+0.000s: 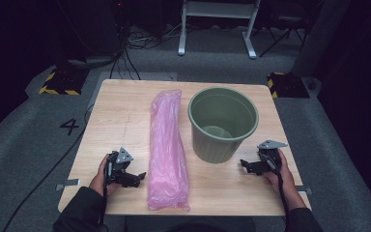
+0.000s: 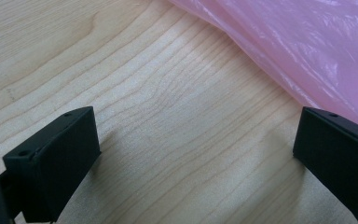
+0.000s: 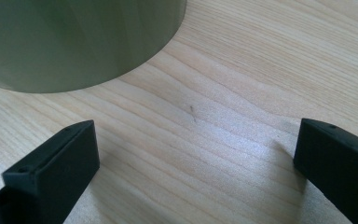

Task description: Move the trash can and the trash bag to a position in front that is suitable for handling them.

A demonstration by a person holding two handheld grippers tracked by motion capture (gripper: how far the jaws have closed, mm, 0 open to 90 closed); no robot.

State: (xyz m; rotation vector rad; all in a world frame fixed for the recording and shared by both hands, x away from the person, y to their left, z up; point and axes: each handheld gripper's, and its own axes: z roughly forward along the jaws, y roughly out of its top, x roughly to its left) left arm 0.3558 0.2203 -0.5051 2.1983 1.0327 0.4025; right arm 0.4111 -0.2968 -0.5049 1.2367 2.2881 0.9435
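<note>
Both tongs, left (image 1: 137, 178) and right (image 1: 244, 166), sit wide apart and empty on the surface (image 1: 125, 121). The pink bag (image 1: 166, 145) lies at 9 o'clock of the green bin (image 1: 223, 123); thin film could slip or bunch, and a tug may tip the bin.

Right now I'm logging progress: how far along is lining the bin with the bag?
Nothing looks done yet. The pink bag lies flat and folded on the table, beside the empty green bin. In hand: nothing; the left gripper rests near the bag and the right gripper near the bin, jaws open. Left: picking up, opening and fitting the bag.
</note>
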